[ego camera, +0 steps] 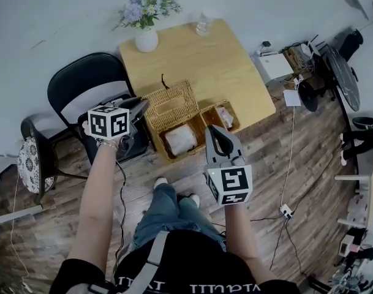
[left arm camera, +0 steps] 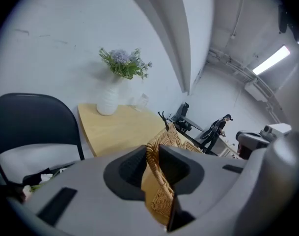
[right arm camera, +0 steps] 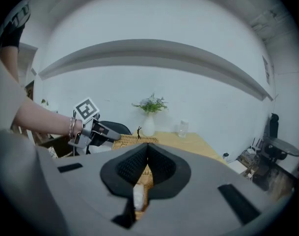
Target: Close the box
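Observation:
A wicker box stands at the near edge of the wooden table, with a white packet inside it. Its wicker lid is raised and tilted over the back of the box. My left gripper is shut on the lid's left edge; in the left gripper view the woven edge sits pinched between the pads of the left gripper. My right gripper hovers by the box's right front corner. In the right gripper view the right gripper is shut on nothing, looking over the box toward the lid.
A smaller wicker basket adjoins the box on the right. A white vase of flowers and a glass stand at the table's far edge. A black chair sits left of the table; cables and a power strip lie on the floor.

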`<state>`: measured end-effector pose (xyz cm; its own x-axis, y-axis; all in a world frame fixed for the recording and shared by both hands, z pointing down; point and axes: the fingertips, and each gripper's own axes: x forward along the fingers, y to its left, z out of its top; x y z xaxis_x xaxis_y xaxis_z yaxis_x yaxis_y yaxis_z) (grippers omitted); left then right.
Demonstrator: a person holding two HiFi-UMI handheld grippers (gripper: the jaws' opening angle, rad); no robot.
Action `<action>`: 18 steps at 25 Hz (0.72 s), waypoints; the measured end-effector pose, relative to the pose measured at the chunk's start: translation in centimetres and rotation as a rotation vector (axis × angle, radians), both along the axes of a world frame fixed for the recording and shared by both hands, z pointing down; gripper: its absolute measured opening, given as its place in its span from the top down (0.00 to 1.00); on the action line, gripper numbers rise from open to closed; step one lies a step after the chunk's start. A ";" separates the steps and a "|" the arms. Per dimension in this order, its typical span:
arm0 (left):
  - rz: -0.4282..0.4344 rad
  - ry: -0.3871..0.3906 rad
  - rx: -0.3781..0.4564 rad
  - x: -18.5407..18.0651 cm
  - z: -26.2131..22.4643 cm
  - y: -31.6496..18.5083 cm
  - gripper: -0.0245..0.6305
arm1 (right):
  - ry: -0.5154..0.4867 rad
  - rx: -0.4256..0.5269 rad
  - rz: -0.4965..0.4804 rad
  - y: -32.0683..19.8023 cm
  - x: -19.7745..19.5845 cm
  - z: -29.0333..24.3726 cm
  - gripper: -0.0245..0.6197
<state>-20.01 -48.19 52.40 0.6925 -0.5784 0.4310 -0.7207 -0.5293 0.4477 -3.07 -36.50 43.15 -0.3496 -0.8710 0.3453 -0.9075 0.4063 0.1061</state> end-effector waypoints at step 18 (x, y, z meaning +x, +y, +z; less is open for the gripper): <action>0.015 -0.296 0.130 2.2 -4.0 5.1 0.85 | -0.061 -0.175 0.061 4.4 6.5 -0.8 0.94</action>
